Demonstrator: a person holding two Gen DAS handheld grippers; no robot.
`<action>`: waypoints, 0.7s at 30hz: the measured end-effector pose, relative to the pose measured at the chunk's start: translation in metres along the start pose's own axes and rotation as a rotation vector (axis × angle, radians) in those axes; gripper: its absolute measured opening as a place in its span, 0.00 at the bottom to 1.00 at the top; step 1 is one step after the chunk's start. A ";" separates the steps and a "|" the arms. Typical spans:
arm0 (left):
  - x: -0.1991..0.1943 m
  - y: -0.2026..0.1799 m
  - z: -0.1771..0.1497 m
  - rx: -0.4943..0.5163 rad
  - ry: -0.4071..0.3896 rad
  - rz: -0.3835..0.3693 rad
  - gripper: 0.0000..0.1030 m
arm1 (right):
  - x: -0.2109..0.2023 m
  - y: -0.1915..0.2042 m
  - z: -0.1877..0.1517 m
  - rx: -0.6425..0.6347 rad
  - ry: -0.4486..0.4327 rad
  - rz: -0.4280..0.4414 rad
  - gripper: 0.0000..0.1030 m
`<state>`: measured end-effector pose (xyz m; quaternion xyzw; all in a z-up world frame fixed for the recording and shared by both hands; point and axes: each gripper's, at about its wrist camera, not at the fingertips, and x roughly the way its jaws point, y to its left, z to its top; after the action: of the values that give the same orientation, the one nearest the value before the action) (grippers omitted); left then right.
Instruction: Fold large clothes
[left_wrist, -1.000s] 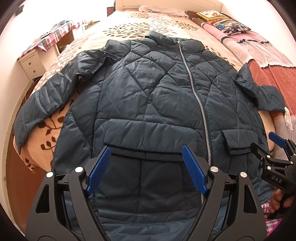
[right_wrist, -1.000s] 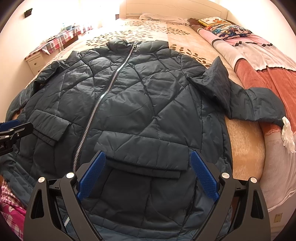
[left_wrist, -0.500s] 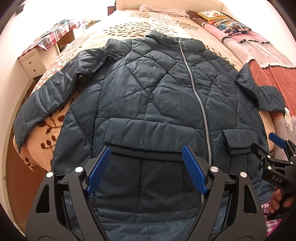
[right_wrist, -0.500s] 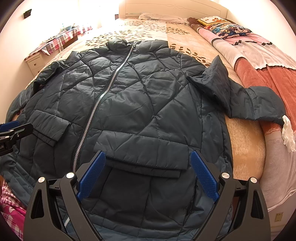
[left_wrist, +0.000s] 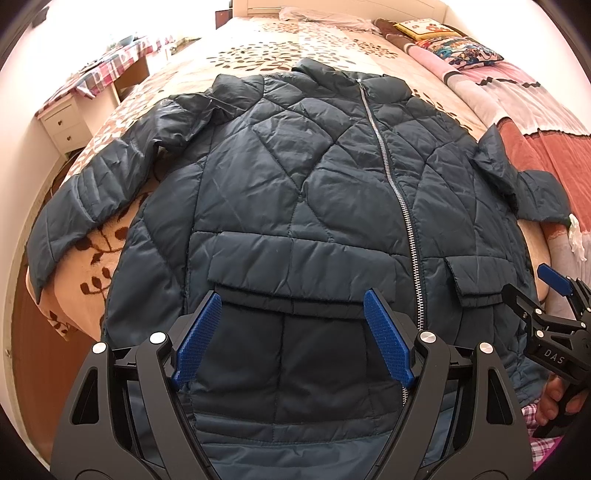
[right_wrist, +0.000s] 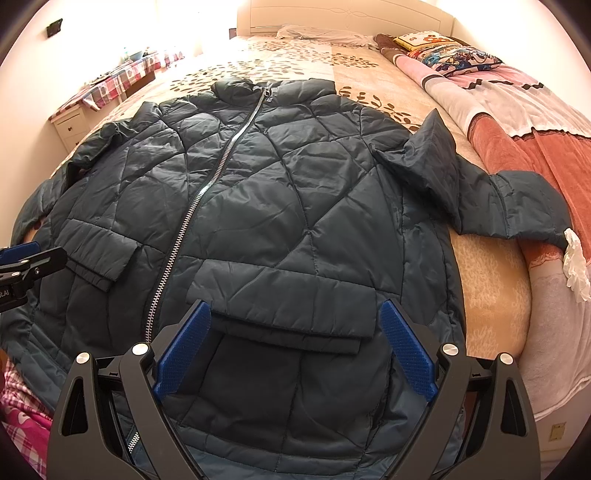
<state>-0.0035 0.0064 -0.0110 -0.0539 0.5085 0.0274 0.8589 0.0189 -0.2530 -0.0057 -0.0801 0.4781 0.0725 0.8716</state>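
Note:
A dark blue quilted jacket (left_wrist: 314, 206) lies zipped up and face up on the bed, collar away from me, hem hanging over the near edge; it also shows in the right wrist view (right_wrist: 280, 206). Its left sleeve (left_wrist: 85, 206) spreads toward the bed's left edge. Its right sleeve (right_wrist: 480, 192) lies bent out to the right. My left gripper (left_wrist: 293, 336) is open and empty above the left pocket flap. My right gripper (right_wrist: 293, 343) is open and empty above the right pocket flap. Each gripper shows at the edge of the other's view, the right one (left_wrist: 554, 317) and the left one (right_wrist: 22, 266).
The bed (right_wrist: 491, 284) has a leaf-print cover. A pink and red blanket (right_wrist: 517, 122) and pillows (right_wrist: 443, 48) lie along its right side. A white nightstand (left_wrist: 64, 123) and a table with a checked cloth (left_wrist: 110, 66) stand at the left.
Both grippers have stayed open over the hem. The views have shifted only slightly; the jacket has not moved.

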 end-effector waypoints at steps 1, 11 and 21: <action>0.000 0.000 0.000 -0.001 0.002 0.000 0.77 | 0.000 0.000 0.000 0.001 0.000 0.000 0.88; 0.001 0.002 0.002 -0.006 0.006 0.001 0.77 | 0.000 -0.001 0.000 0.001 -0.001 0.000 0.88; 0.001 0.002 0.003 -0.004 0.006 0.001 0.77 | 0.001 -0.004 0.000 0.011 -0.001 0.001 0.88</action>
<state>-0.0010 0.0089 -0.0108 -0.0554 0.5108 0.0286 0.8574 0.0201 -0.2569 -0.0065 -0.0750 0.4782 0.0705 0.8722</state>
